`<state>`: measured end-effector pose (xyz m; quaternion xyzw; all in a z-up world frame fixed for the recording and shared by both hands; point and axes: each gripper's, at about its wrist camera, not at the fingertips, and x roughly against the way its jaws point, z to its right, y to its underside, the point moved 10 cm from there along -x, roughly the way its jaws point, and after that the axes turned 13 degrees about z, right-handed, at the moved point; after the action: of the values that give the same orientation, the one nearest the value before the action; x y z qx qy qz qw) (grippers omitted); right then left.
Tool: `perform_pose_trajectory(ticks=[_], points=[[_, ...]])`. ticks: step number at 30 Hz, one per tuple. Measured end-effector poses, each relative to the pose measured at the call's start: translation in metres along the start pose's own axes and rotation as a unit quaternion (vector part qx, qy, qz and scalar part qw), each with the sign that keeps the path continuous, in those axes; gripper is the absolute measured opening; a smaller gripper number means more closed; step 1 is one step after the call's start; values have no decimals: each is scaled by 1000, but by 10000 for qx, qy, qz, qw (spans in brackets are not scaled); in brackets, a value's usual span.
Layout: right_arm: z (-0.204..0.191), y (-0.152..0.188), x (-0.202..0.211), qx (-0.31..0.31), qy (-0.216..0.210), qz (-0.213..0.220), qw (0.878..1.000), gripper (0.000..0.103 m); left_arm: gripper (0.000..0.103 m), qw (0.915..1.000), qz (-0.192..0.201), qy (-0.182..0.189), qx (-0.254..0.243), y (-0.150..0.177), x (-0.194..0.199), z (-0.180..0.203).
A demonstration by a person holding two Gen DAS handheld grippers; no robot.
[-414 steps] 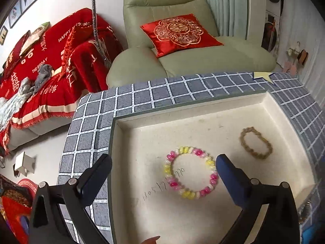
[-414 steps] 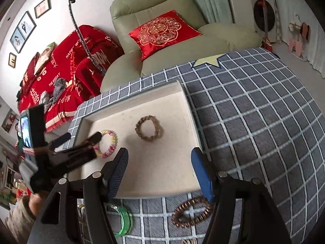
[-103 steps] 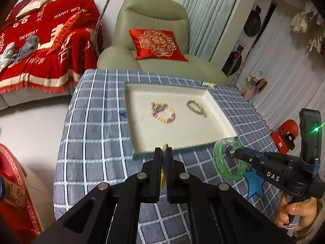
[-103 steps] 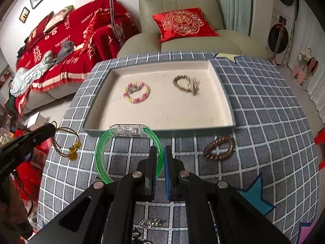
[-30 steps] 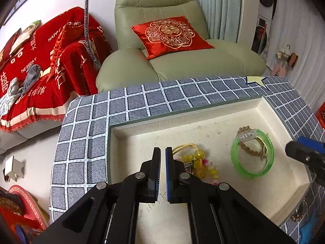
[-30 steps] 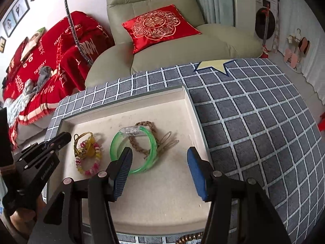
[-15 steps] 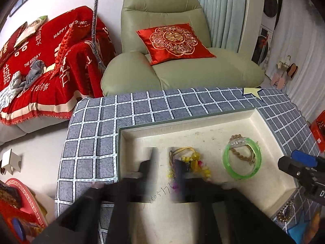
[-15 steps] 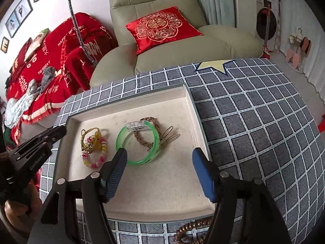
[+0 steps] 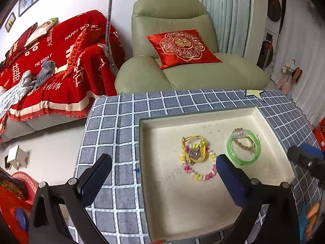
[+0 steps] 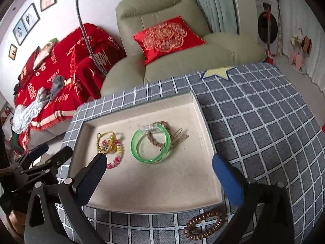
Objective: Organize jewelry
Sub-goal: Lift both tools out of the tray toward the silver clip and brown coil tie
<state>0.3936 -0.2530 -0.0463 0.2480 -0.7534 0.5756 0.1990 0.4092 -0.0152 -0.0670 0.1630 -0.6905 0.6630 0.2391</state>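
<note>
right wrist: both grippers, left gripper (image 9: 163,169) and right gripper (image 10: 159,167), just spread wide, empty, above tray (image 10: 142,201).

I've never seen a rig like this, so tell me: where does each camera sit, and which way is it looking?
Left wrist view: on the left gripper, looking down along its open black-and-blue fingers at the cream rectangular tray; the right gripper's blue tip pokes in at the right.
Right wrist view: on the right gripper, facing the same tray, jaws open; the left gripper shows at the left.
Shared: the translucent green bangle, pink-and-yellow beaded bracelet, checked grey tablecloth and green armchair.
</note>
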Motion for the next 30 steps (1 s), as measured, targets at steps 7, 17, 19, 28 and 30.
perform_pose_trajectory(ticks=[7,17,19,28,30], points=[[-8,3,24,41,-1,-177,9998,103,103,9999,101,-38,-104,3,30,4],[2,24,60,1,50,-274,9996,103,103,9994,26,202,-287,29,67,20],[5,30,64,-15,56,-304,9995,103,103,9985,-74,438,-322,38,74,26],[19,72,80,-59,75,-598,9982,103,103,9959,-401,802,-150,86,106,26],[22,82,82,-97,61,-671,9977,103,103,9958,-452,784,-151,97,111,24]])
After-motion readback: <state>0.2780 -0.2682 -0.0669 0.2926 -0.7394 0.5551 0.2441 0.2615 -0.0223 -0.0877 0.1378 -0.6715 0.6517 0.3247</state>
